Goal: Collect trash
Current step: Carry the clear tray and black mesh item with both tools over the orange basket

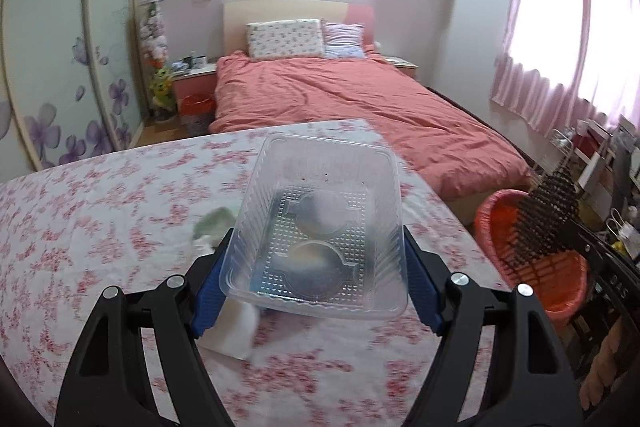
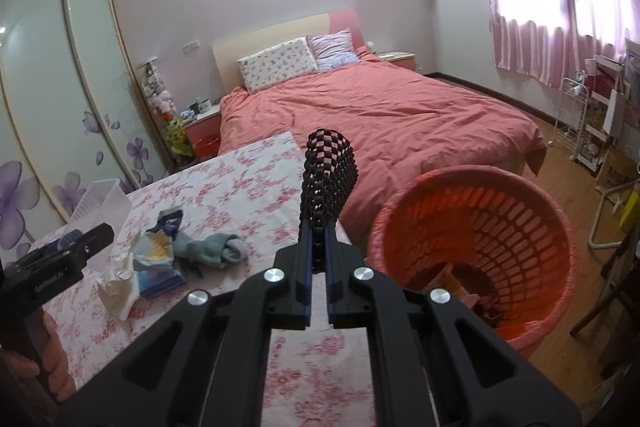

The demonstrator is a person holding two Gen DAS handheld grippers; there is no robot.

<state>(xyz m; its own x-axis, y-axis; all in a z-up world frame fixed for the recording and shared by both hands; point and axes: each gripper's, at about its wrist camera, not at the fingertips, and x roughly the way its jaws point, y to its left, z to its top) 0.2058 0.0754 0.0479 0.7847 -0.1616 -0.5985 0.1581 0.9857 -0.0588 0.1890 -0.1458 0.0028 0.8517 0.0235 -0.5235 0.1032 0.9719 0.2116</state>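
My left gripper [image 1: 316, 267] is shut on a clear plastic tray [image 1: 320, 219] and holds it above the floral-cloth table [image 1: 100, 207]. The tray also shows at the left in the right wrist view [image 2: 100, 203]. My right gripper [image 2: 318, 247] is shut on a black mesh piece [image 2: 328, 183], held upright near the table's right edge, beside the orange trash basket [image 2: 472, 247]. That mesh piece shows over the basket in the left wrist view [image 1: 548, 219]. On the table lie crumpled tissue [image 2: 118, 283], a wrapper [image 2: 154, 251], a blue packet [image 2: 160, 283] and a grey-blue sock [image 2: 212, 247].
The orange basket [image 1: 532, 259] stands on the floor right of the table and holds some scraps. A bed with a coral cover [image 2: 380, 115] lies beyond the table. A wire rack [image 2: 580, 123] and a chair [image 2: 612, 211] stand at the right.
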